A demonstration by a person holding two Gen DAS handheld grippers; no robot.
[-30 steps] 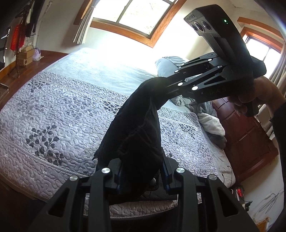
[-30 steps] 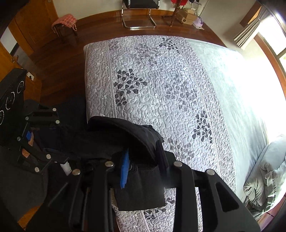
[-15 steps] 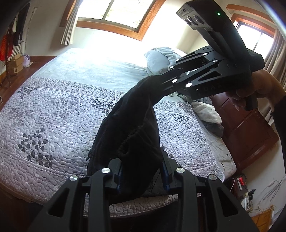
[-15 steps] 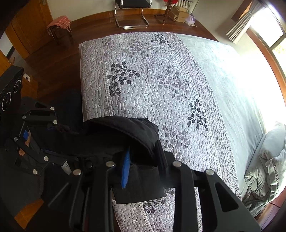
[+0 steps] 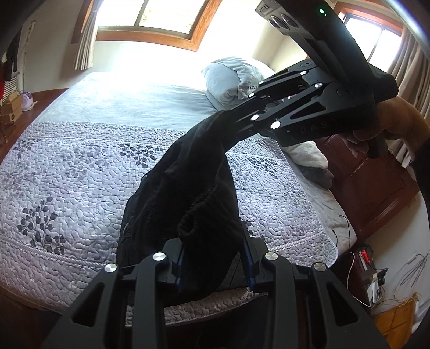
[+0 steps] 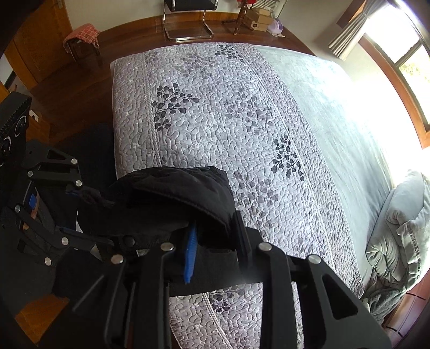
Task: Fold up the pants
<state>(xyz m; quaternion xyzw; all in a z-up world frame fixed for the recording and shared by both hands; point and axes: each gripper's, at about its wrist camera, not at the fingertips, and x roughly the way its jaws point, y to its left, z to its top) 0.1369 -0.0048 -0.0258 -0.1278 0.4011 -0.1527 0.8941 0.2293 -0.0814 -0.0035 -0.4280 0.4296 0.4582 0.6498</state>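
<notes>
Black pants [image 5: 188, 188] hang in the air above the foot of the bed, stretched between both grippers. My left gripper [image 5: 213, 257] is shut on one bunched end of the pants at the bottom of the left wrist view. My right gripper [image 5: 228, 120] comes in from the upper right there and is shut on the other end. In the right wrist view the pants [image 6: 172, 198] drape over my right gripper [image 6: 215, 236], and the left gripper [image 6: 72, 201] holds them at the left. The lower part of the pants is hidden behind the grippers.
A bed with a grey quilted cover [image 6: 228, 120] fills both views. Pillows [image 5: 231, 77] lie at its head. A dark wooden cabinet [image 5: 376, 188] stands by the bed. A chair [image 6: 188, 18] and a stool [image 6: 83, 35] stand on the wooden floor beyond.
Both grippers have moved with the pants towards the bed and a little towards its head. Their hold on the pants is unchanged.
</notes>
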